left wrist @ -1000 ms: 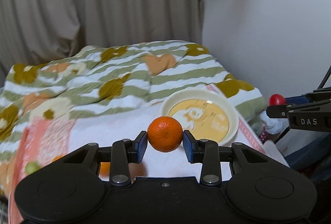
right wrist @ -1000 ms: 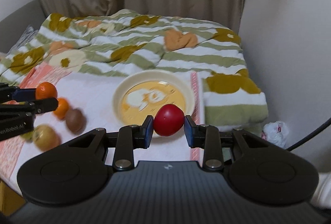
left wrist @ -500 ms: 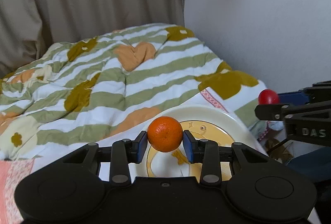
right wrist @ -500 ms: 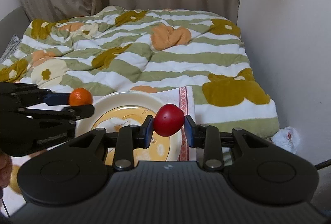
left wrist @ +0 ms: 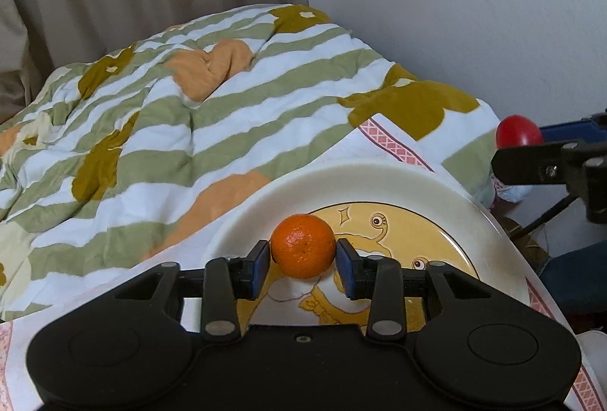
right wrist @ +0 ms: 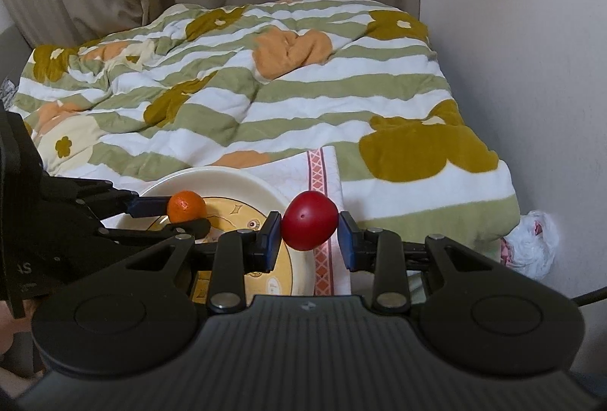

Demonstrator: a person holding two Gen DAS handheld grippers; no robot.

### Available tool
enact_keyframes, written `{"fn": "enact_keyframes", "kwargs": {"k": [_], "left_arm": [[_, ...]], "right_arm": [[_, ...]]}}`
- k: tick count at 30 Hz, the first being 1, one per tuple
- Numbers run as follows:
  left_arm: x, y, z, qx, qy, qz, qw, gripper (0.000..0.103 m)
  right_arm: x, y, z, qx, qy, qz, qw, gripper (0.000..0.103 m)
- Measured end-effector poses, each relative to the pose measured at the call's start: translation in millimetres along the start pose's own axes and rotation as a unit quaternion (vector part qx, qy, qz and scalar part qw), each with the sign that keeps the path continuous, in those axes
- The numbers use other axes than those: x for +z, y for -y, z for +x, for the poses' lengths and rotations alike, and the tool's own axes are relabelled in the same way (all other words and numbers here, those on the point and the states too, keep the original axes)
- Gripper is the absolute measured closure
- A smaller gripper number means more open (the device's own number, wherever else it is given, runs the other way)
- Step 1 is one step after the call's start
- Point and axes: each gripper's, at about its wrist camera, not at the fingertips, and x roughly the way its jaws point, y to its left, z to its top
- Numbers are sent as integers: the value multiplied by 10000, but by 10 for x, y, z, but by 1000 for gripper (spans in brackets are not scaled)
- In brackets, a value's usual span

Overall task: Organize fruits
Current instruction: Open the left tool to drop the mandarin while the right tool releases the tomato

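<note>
A small orange (left wrist: pixel 303 246) sits between the blue pads of my left gripper (left wrist: pixel 303 259), just above the inside of the cream plate (left wrist: pixel 379 183) with a yellow cartoon centre. The jaws are opening, and the pads still look to touch the orange's sides. My right gripper (right wrist: pixel 309 238) is shut on a red fruit (right wrist: pixel 309 221) over the plate's right rim (right wrist: pixel 227 179). In the right wrist view the left gripper (right wrist: pixel 178 215) with the orange (right wrist: pixel 186 206) reaches in from the left. The red fruit (left wrist: pixel 518 136) also shows at the right of the left wrist view.
The plate lies on a white cloth with a pink patterned border (right wrist: pixel 322 179), spread over a green-striped flowered blanket (right wrist: pixel 303 99). A wall stands close on the right and curtains hang behind. A white plastic bag (right wrist: pixel 531 244) lies beside the bed.
Both grippers have come forward and down to the plate, each still carrying its fruit. The loose fruits on the left have left the view. The left jaws stand slightly wider.
</note>
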Motion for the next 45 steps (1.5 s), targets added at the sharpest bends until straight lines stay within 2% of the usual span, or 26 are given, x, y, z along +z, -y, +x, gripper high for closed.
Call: {"fn": "enact_keyframes", "kwargs": {"k": [1,3,7,14,18,27,34,35,36,37,38,39,42,45], "left_arm": [[7,16,-7,27,12,28,10000,22],[-3,53,-103,135,166,110,9997,8],[-41,117,-301,326,250,335,9986,8],[-156,-1,-673,407,232,-120,9988,7],[-226,-86,-795,481,184,-412,9978,4],[-399,-192,-968,821,93,-686,9942,4],[-496,-228,-1048,841,92,-808,9931,3],[-504,-227,-1048,866,80,-806,9929,3],[-510,-224,-1047,896,79,-803,9927,3],[-524,-218,-1055,925,89,-802,9924,4],[-537,-216,-1074,926,110,-804,9924,3],[-547,-213,-1092,900,132,-811,9926,3],[-577,-210,-1154,836,206,-845,9927,3],[-584,-195,-1230,753,290,-902,9926,4]], "right_arm": [[1,10,-13,-6,11,1,10000,56],[11,30,-36,-15,24,-4,10000,56],[50,63,-126,18,99,-73,9999,56],[95,-42,-148,309,94,-536,9980,56],[86,-163,-39,468,32,-790,9958,56],[-50,-448,396,652,-205,-1447,9871,56],[-138,-587,613,642,-206,-1808,9812,55],[-147,-592,616,648,-164,-1834,9808,52],[-153,-602,613,661,-128,-1884,9798,46],[-152,-612,605,652,-94,-1928,9790,31],[-154,-621,579,612,-22,-1950,9789,21],[-164,-622,539,577,87,-1954,9790,1],[-192,-614,397,531,377,-1951,9786,0],[-175,-597,335,496,330,-1914,9797,0]]}}
